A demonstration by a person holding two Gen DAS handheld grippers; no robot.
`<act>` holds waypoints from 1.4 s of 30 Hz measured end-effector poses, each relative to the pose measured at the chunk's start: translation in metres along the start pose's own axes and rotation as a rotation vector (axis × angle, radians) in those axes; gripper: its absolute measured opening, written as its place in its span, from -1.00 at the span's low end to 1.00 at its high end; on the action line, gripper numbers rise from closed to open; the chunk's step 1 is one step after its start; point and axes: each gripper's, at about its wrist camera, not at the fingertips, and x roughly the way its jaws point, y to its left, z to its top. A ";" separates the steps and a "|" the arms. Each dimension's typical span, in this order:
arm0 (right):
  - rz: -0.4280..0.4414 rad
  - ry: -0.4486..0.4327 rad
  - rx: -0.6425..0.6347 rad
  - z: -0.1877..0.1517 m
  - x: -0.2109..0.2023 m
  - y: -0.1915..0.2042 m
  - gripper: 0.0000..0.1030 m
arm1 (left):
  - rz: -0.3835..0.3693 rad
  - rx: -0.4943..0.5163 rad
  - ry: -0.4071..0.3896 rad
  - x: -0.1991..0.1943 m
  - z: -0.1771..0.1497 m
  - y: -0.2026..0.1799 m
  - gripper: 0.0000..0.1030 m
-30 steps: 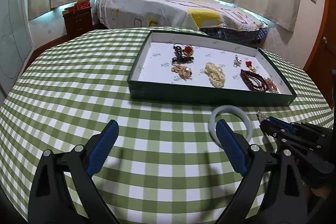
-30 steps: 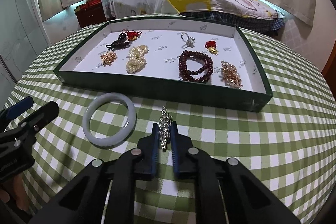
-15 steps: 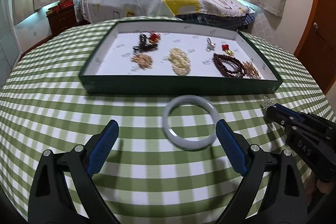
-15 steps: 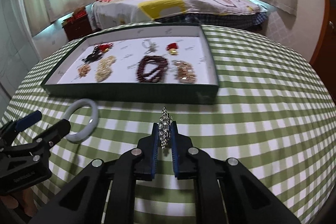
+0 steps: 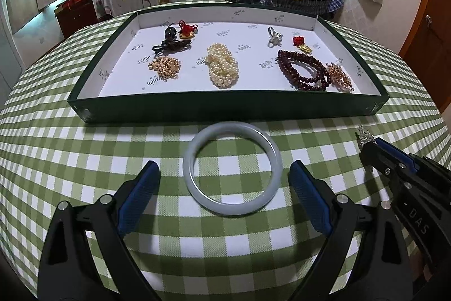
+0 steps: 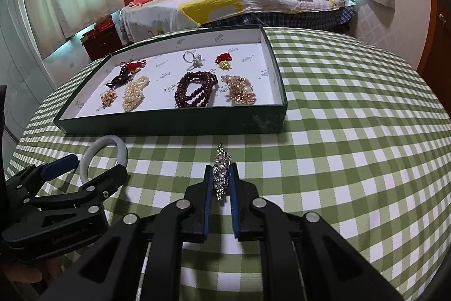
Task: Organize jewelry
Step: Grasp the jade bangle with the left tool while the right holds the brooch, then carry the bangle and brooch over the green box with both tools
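- Your left tool point(image 5: 224, 189) has its fingers spread wide, one on each side of the pale jade bangle point(image 5: 231, 168), which lies flat on the green-checked bench point(image 5: 84, 160) just in front of the tray; neither blue pad touches it.
- Your right tool point(image 6: 221, 185) is clamped on a rhinestone brooch point(image 6: 221, 172) (its sparkly tip pokes out past the fingertips), held above the cloth near the tray's front wall.
- The dark green tray point(image 5: 225, 110) holds the sorted pieces: a gold chain point(image 5: 165, 66), a pearl strand point(image 5: 222, 65), dark red beads point(image 5: 303, 72), a silver ring point(image 5: 274, 35) and red-knotted charms point(image 5: 187, 28).
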 end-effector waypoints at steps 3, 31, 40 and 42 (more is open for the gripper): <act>-0.001 0.001 -0.001 0.000 0.000 0.000 -0.77 | 0.002 0.004 0.000 0.000 0.000 0.000 0.75; 0.000 -0.002 -0.032 -0.002 0.002 0.013 -0.77 | -0.044 0.007 -0.057 -0.019 -0.006 0.012 0.34; 0.008 -0.033 -0.042 0.007 -0.007 0.018 -0.77 | -0.046 0.008 -0.137 -0.044 0.005 0.018 0.33; 0.011 -0.039 -0.045 0.009 -0.009 0.020 -0.77 | -0.045 0.006 -0.153 -0.048 0.009 0.020 0.34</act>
